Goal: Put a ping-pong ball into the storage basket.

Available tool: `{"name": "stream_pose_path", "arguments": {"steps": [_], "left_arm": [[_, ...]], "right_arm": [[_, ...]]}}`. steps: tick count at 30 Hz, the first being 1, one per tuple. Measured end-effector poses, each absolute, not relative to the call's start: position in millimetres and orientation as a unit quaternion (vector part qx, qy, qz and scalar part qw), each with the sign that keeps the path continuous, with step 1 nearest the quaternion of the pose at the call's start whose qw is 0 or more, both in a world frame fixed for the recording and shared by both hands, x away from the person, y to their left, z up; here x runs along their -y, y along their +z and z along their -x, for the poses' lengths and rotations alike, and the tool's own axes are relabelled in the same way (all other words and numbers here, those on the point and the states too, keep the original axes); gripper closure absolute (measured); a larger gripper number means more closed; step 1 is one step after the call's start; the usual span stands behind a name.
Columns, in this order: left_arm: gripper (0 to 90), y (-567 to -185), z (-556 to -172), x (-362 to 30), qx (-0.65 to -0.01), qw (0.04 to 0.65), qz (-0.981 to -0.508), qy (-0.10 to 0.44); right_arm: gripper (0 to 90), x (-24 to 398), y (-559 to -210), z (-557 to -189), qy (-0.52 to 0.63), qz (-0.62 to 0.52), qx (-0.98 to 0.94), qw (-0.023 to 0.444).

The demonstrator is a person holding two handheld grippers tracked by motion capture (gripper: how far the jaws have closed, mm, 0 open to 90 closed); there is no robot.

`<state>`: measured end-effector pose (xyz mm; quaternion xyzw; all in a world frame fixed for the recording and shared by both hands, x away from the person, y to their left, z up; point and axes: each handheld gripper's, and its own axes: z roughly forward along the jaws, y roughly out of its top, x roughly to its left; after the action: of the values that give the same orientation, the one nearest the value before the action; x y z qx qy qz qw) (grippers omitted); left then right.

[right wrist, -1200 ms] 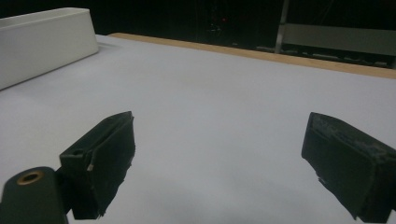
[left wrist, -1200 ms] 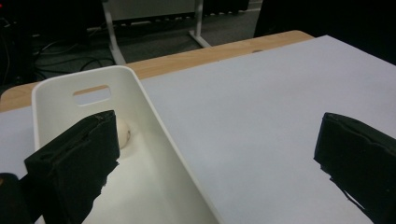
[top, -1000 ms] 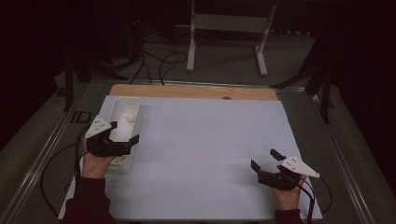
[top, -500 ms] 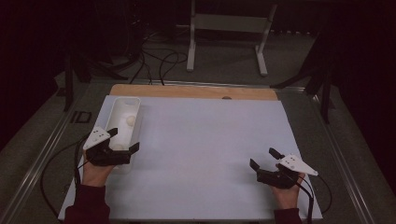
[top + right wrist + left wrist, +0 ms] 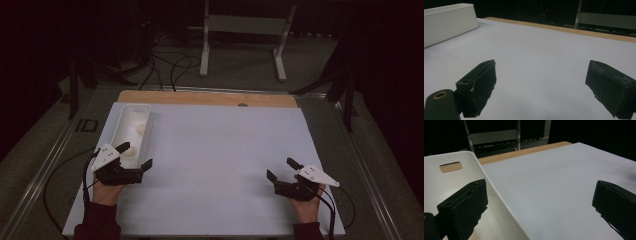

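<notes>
Left gripper [image 5: 134,156] sits at the near end of the white bin [image 5: 121,121], jaws spread wide and holding nothing. One jaw hangs over the bin's interior, the other over the white sheet [image 5: 215,150] just outside its right wall — a stance that straddles the wall rather than grips it. In the left gripper view the bin wall [image 5: 496,197] runs between the two jaws, untouched as far as can be seen.

Inside the bin lie two pale round items [image 5: 140,128]; too small to identify. The nearer one [image 5: 129,152] lies just beside the left jaw.

Right gripper [image 5: 284,170] rests well apart at the sheet's near right, also spread and empty — parked clear, likely so the left hand works unobstructed.
</notes>
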<state>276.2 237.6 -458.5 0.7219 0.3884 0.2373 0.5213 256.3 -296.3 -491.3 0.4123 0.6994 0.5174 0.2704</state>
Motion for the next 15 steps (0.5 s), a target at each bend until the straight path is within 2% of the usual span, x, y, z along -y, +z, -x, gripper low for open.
{"name": "stream_pose_path", "arguments": {"steps": [15], "left_arm": [[1.0, -472, -272, -234, -0.382, 0.509, -0.731, 0.247]], "right_arm": [[9.3, 298, -489, -260, 0.533, -0.407, -0.695, 0.258]]}}
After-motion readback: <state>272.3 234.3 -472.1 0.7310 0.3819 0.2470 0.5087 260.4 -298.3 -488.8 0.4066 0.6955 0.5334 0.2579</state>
